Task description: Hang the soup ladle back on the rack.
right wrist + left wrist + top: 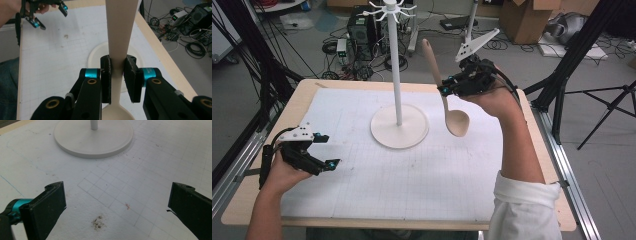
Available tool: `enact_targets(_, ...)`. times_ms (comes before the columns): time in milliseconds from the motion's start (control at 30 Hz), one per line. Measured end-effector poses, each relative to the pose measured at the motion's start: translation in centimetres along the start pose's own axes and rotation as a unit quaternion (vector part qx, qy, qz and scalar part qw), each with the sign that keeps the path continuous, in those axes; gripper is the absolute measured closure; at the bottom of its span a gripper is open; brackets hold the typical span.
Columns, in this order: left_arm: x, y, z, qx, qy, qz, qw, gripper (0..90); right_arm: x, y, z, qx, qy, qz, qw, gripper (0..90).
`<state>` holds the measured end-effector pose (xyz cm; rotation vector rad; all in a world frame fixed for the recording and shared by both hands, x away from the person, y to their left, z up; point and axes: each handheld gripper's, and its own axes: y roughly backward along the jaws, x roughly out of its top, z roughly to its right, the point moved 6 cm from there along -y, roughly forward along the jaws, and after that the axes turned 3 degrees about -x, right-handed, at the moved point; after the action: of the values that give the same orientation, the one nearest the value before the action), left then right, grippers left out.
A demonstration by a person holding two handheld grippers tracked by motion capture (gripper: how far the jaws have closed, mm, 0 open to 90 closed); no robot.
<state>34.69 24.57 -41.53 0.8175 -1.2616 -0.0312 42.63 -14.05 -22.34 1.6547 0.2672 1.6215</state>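
At 9 o'clock of right gripper (446, 89): hook stand (395, 65). Pinching wooden spoon (451, 102) mid-handle, long axis near-vertical, bowl down. Left gripper (326, 150) spread, empty, farther off.

A light wooden tabletop (307, 95) with rounded corners is seen, almost wholly covered by a large white sheet of paper (412, 170) printed with a faint grid. On the far middle of that sheet the round, flat, cream-white base (412, 134) of a slim upright pole stand is set. A small brown smudge (98, 223) is marked on the sheet.
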Motion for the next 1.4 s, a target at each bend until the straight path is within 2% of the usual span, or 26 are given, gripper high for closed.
enact_targets(300,0.1,0.1,0.1,-0.001,-0.003,0.002,1.0000,1.7,1.7,0.0,1.5,-0.006,-0.017,0.001,0.9998,76.8)
enact_targets(733,0.3,0.3,0.2,-0.001,-0.006,0.005,1.0000,1.7,4.3,0.1,3.0,-0.014,-0.024,-0.011,0.9995,76.8)
enact_targets(967,0.2,0.4,0.1,-0.001,-0.003,0.006,1.0000,1.7,4.6,-0.2,3.8,-0.019,-0.036,-0.017,0.9990,76.8)
enact_targets(1400,0.2,0.3,0.1,-0.001,-0.005,0.003,1.0000,1.8,4.7,-0.5,3.8,-0.012,-0.038,-0.022,0.9990,76.8)
